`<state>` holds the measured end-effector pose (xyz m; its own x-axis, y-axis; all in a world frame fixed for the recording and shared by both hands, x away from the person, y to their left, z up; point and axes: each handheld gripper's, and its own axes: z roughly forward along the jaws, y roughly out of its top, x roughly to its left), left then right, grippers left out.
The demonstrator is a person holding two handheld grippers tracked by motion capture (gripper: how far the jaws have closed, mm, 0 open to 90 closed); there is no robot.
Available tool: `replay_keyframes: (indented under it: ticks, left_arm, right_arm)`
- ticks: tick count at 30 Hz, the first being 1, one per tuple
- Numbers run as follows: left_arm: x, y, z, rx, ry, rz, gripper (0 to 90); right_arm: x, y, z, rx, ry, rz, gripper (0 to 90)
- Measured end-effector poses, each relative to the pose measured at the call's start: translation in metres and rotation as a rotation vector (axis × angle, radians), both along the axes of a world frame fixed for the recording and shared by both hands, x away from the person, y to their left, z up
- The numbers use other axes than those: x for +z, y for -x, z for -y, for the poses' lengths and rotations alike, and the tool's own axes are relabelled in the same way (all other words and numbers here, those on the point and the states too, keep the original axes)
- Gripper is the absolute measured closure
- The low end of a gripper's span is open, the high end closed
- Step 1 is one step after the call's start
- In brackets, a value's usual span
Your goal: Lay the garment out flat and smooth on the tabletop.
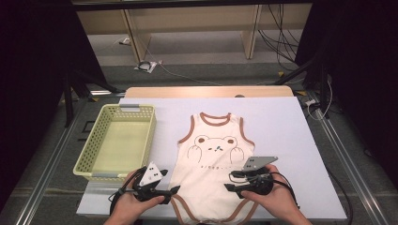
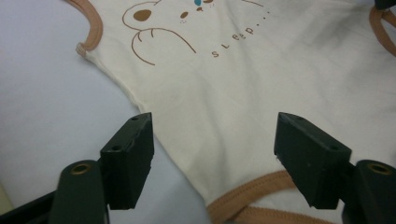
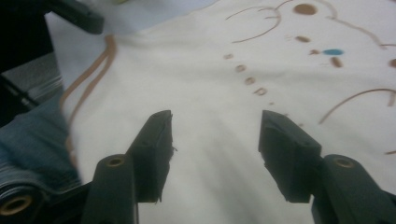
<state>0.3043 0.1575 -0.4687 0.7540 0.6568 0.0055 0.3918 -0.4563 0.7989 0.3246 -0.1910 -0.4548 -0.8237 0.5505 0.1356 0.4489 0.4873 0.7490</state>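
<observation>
Cream bodysuit point(image 1: 211, 164) is lying flat, unfolded, on the worktop point(image 1: 291, 140); both grippers, left point(image 1: 174, 190) and right point(image 1: 228, 180), are hovering with fingers apart, basket point(image 1: 94, 140) waiting.

Yellow mesh basket point(image 1: 96, 140) at table's left, cables point(image 1: 277, 42) on floor beyond

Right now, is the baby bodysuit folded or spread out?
Spread out: the bodysuit lies flat on the table, bear print, both armholes and leg openings showing.

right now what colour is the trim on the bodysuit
Brown trim on a cream bodysuit; it shows best in the high view.
</observation>
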Motion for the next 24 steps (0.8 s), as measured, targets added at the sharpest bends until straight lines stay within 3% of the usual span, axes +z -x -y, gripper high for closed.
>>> replay_keyframes:
  ticks: [9, 16, 24]
  left_arm:
    - [-0.009, -0.004, 0.002, -0.01, 0.03, 0.022, 19.3]
    - [-0.012, -0.002, 0.0, -0.002, 0.035, 0.028, 17.3]
    - [-0.011, -0.002, -0.003, 0.003, 0.033, 0.033, 17.8]
  right_arm:
    - [-0.005, -0.014, 0.024, -0.181, -0.105, 0.094, 34.3]
    - [-0.006, -0.017, 0.028, -0.222, -0.116, 0.109, 32.1]
    - [-0.006, -0.018, 0.032, -0.263, -0.121, 0.162, 33.7]
